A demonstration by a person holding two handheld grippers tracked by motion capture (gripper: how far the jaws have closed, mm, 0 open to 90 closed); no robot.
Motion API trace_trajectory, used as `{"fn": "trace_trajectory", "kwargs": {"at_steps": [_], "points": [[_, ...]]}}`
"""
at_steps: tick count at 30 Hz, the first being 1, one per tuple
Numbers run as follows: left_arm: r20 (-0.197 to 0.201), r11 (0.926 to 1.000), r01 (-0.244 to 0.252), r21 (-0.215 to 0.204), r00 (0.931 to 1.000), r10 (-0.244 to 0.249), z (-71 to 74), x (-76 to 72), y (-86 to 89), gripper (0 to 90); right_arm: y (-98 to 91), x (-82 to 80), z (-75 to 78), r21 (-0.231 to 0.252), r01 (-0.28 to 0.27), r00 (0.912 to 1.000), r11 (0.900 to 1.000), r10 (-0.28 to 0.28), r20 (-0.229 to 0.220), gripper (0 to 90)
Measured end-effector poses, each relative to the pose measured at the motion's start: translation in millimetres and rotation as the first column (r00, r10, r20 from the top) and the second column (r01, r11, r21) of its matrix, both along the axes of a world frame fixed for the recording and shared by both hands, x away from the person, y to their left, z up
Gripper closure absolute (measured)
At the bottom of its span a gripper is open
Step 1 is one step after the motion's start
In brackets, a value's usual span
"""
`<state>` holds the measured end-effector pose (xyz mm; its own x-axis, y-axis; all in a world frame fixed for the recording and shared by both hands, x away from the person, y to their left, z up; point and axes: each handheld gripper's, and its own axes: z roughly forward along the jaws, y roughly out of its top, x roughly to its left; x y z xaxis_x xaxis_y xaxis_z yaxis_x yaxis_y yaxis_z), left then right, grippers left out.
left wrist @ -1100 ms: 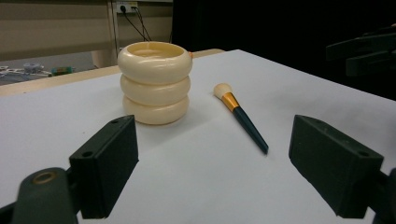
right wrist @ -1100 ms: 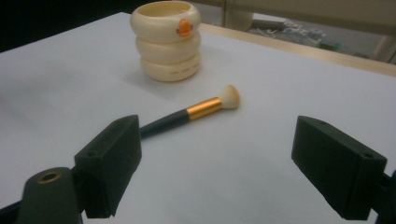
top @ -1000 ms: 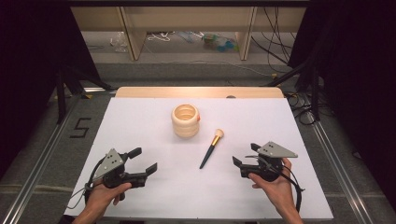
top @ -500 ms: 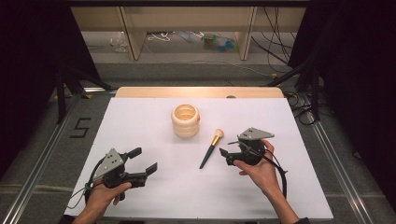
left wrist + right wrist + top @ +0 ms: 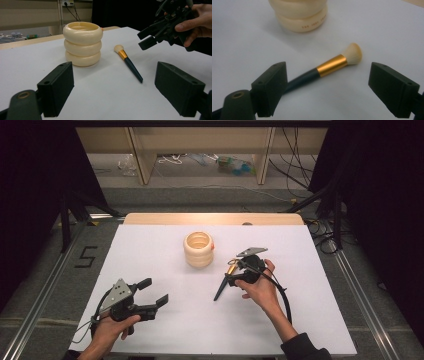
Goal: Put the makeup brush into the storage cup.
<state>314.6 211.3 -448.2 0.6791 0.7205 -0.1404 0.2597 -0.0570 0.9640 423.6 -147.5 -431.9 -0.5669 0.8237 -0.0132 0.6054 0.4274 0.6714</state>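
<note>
A cream ribbed cup (image 5: 198,249) stands upright in the middle of the white table (image 5: 145,245). Just right of it lies a makeup brush (image 5: 219,291) with a dark handle, gold band and pale bristles that point toward the cup. My right gripper (image 5: 230,271) hovers open over the brush's bristle end. In the right gripper view the brush (image 5: 332,65) lies between the spread jaws, below them, with the cup (image 5: 298,15) beyond. My left gripper (image 5: 155,291) is open near the front left, holding nothing. The left gripper view shows the cup (image 5: 82,42), the brush (image 5: 127,62) and the right gripper (image 5: 146,37).
A wooden strip (image 5: 210,218) edges the table's far side. Beyond it stand shelf legs with cables and clutter (image 5: 227,162) on the floor. Dark curtains flank both sides. A "5" mark (image 5: 86,256) sits on the floor at the left.
My right gripper has moved left and forward from the table's right side to above the brush's bristle end. The left gripper, cup and brush have stayed put.
</note>
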Motion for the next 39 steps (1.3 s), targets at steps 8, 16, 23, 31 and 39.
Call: {"fn": "trace_trajectory", "kwargs": {"at_steps": [8, 16, 23, 31, 39], "points": [[0.001, 1.0, 0.0, 0.001, 1.0, 0.0, 0.1, 0.4, 0.0, 15.7, 11.5, 13.2, -5.3, -0.027, -0.008, 0.9998, 0.9996, 0.007, -0.019, 16.4], [-0.011, 1.0, -0.008, -0.005, 0.9999, 0.008, 0.1, 0.0, 0.1, 15.7, 20.6, 25.2, -11.5, -0.058, -0.013, 0.9967, 0.9983, 0.008, -0.081, 16.4], [0.001, 1.0, 0.002, 0.004, 1.0, -0.002, 0.1, 0.9, 1.1, 15.7, 27.1, 31.1, -15.2, -0.093, -0.008, 0.9941, 0.9956, -0.002, -0.109, 17.2], [-0.01, 1.0, -0.006, -0.007, 0.9999, 0.006, 0.0, 0.2, 0.3, 15.7, 31.4, 34.6, -22.7, -0.112, 0.015, 0.9869, 0.9936, -0.033, -0.158, 18.0], [0.003, 1.0, 0.009, 0.002, 1.0, -0.009, 0.1, 0.6, 0.2, 15.8, 35.6, 37.0, -25.3, -0.127, 0.006, 0.9846, 0.9919, -0.028, -0.172, 18.6]]}}
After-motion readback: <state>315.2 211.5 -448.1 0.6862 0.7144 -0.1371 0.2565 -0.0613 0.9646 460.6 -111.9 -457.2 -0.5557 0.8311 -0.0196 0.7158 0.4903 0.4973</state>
